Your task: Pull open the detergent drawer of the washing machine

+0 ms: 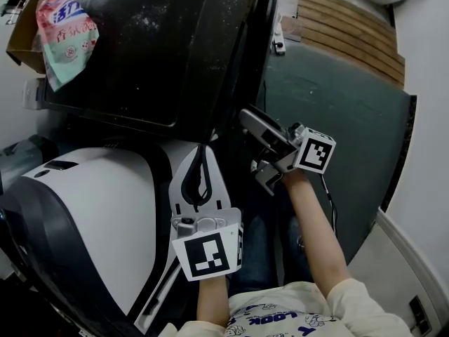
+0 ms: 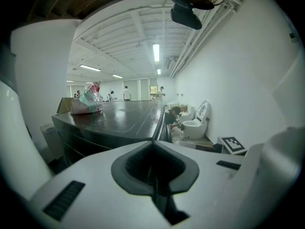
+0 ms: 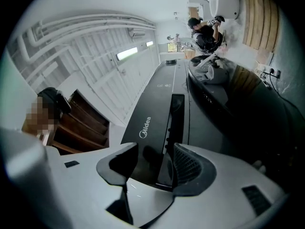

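The black washing machine (image 1: pixel 154 48) fills the upper left of the head view, its front face turned to the right. My right gripper (image 1: pixel 261 153) is against that front. In the right gripper view the glossy drawer front (image 3: pixel 159 104) with its long handle recess (image 3: pixel 174 120) runs away from the right gripper (image 3: pixel 155 163), whose jaws stand apart on either side of the panel's near end. My left gripper (image 1: pixel 198 177) hangs lower beside the machine's front corner. Seen in its own view, the left gripper (image 2: pixel 155 168) has its jaws together with nothing between them.
A pink detergent bag (image 1: pixel 66 37) and a cardboard box (image 1: pixel 24 34) rest on the machine's top at the far left. A large white rounded appliance (image 1: pixel 84 216) stands at the lower left. A dark green mat (image 1: pixel 337 111) and wooden slats (image 1: pixel 351 27) lie to the right.
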A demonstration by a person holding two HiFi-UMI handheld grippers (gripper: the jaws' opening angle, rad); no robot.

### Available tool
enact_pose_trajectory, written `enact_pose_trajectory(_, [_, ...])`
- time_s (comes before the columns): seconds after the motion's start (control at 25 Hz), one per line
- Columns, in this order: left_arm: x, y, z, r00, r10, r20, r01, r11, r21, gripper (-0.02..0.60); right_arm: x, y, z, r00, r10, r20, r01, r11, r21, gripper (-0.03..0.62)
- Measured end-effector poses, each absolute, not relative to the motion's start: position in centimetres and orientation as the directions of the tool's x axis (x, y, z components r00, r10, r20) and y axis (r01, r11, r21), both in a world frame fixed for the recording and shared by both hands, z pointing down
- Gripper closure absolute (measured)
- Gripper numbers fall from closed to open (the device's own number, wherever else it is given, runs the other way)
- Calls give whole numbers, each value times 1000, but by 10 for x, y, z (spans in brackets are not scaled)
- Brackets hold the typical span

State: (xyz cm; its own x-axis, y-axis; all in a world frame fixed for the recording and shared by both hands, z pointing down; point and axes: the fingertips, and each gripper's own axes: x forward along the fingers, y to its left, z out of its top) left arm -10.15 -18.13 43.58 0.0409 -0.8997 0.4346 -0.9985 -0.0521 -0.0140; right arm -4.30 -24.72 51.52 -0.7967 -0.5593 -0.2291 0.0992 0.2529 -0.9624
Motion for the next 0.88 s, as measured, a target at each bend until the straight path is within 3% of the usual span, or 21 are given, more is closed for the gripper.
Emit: enact_pose_trajectory(0.88, [-99, -182, 437, 44, -893, 447, -996, -75, -50, 568, -56, -267, 509, -778, -528, -342, 267, 216, -939, 382])
